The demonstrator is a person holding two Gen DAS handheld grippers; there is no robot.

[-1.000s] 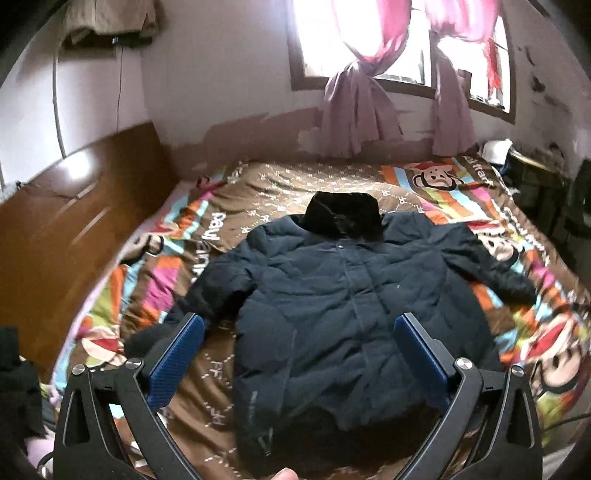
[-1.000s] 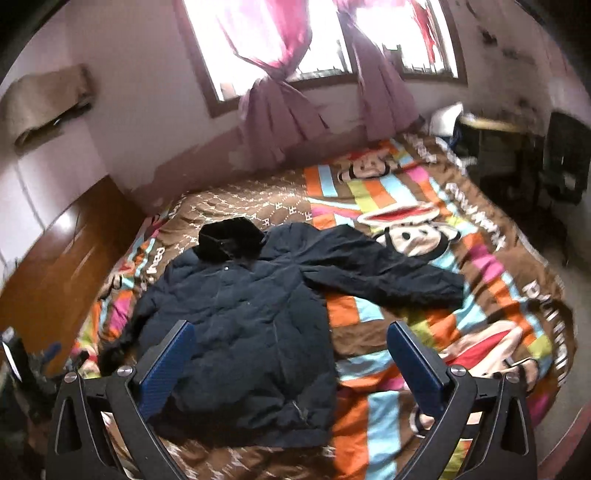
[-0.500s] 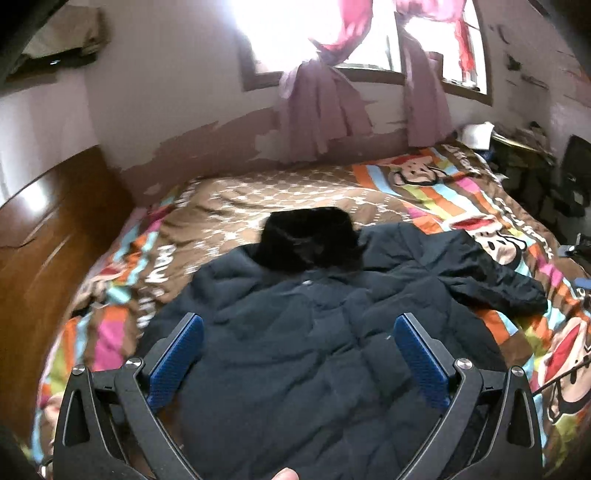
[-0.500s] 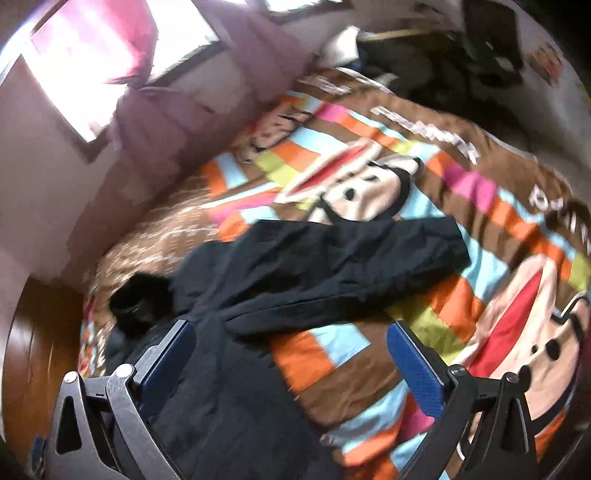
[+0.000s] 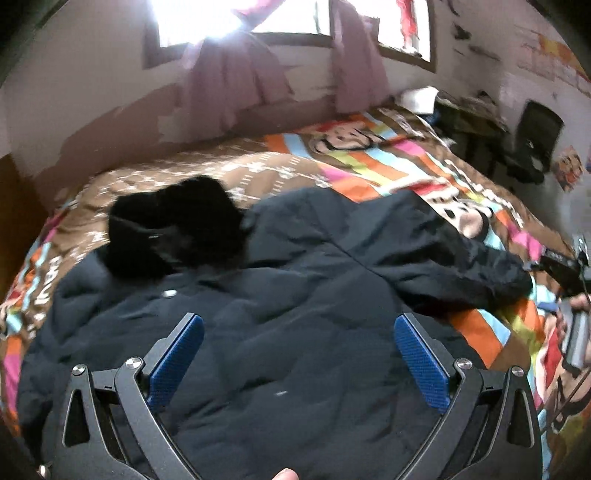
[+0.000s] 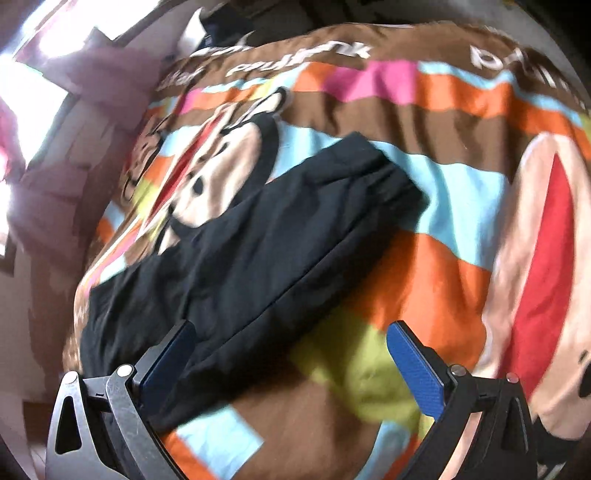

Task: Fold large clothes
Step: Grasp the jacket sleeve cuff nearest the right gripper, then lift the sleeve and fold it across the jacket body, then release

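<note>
1. A dark padded jacket [image 5: 295, 332] is lying spread flat, front up, on the bed [image 5: 369, 170], taking up the near part of the bedspread [image 6: 424, 280].
2. Its black furry collar [image 5: 173, 229] is pointing toward the far edge of the bed, under the window [image 5: 236, 18].
3. One sleeve [image 6: 258, 243] is stretching out sideways from the body toward the right side of the bed, lying flat on the striped cartoon print, its cuff [image 6: 373, 166] resting on a light blue band.
4. The left hand-held gripper [image 5: 298, 350] is hovering over the chest of the jacket with its blue pads [image 5: 177, 354] spread wide apart and nothing between them.
5. The right hand-held gripper [image 6: 291, 358] is hanging just above the sleeve near where it meets the body, jaws likewise wide apart and gripping nothing; the view here is blurring, so whether the left pad is touching the cloth cannot be told.
6. Pale purple curtains [image 5: 229, 85] are hanging knotted below the window, against a patchy wall.
7. A dark chair [image 5: 532, 144] and a cluttered desk [image 5: 461, 107] are standing beyond the right edge of the bed.
8. A fingertip [image 5: 284, 474] is showing at the bottom edge of the left view.
</note>
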